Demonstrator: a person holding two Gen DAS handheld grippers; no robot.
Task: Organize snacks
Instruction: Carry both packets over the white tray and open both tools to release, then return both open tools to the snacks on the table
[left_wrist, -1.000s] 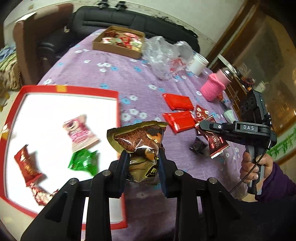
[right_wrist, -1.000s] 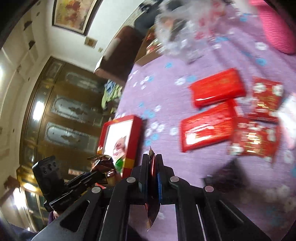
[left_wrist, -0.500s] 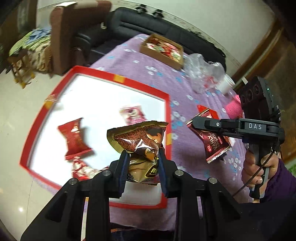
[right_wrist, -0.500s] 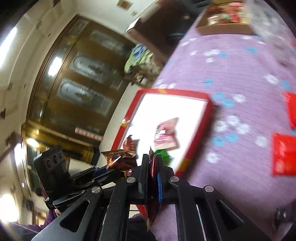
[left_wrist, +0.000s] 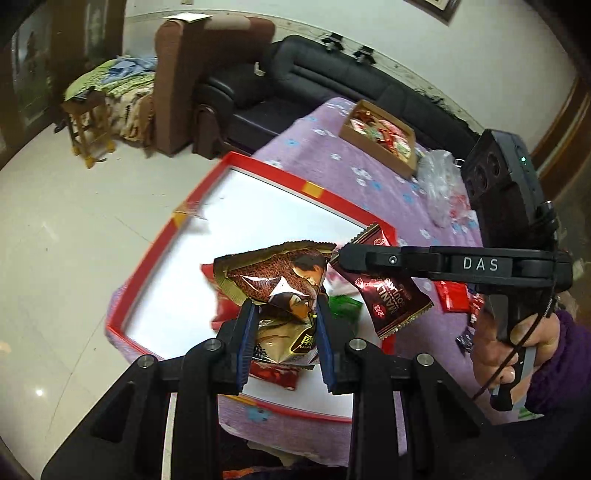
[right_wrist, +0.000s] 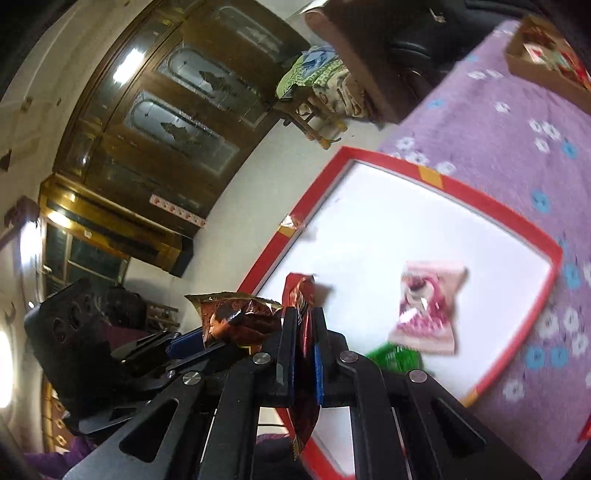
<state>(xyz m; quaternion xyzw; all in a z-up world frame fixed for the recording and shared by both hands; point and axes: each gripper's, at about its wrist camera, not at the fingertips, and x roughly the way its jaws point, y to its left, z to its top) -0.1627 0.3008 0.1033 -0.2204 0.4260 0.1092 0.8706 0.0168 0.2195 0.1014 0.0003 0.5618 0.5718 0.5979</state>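
In the left wrist view, the left gripper (left_wrist: 284, 334) was clamped on a brown-and-gold packet (left_wrist: 280, 291), its blue-padded fingers (left_wrist: 246, 343) pressing the packet's lower half while the crinkled top stood up above them. The packet hung above the near part of a red-rimmed white tray (left_wrist: 258, 170) that lay on a purple flowered tablecloth (left_wrist: 332, 166). To the right, the right gripper (left_wrist: 345, 254) reached in sideways, held by a hand (left_wrist: 496, 343) in a purple sleeve, and pinched a dark red packet (left_wrist: 388, 295) by its upper edge; that packet dangled over the tray's right side, just beside the brown one. Under them a green wrapper (left_wrist: 345, 306) and a red wrapper (left_wrist: 273, 374) lay on the tray. Farther back on the cloth stood a cardboard box (left_wrist: 380, 138) of sweets and a crumpled clear bag (left_wrist: 441, 184); red packs (left_wrist: 452, 297) lay right of the tray. A black sofa (left_wrist: 332, 77) and a brown armchair (left_wrist: 192, 74) stood behind the table.

In the right wrist view, the right gripper (right_wrist: 304, 350) was closed tight on the dark red packet (right_wrist: 306, 406), seen edge-on between its fingers (right_wrist: 286, 354), over the tray's (right_wrist: 461, 192) near corner. The left gripper (right_wrist: 207, 345) came in from the left with the brown packet (right_wrist: 236, 317) in its grasp, close beside it. A pink packet (right_wrist: 428, 310) and the green wrapper (right_wrist: 395, 358) lay on the tray, both blurred. A dark wooden cabinet (right_wrist: 166, 122) filled the background.
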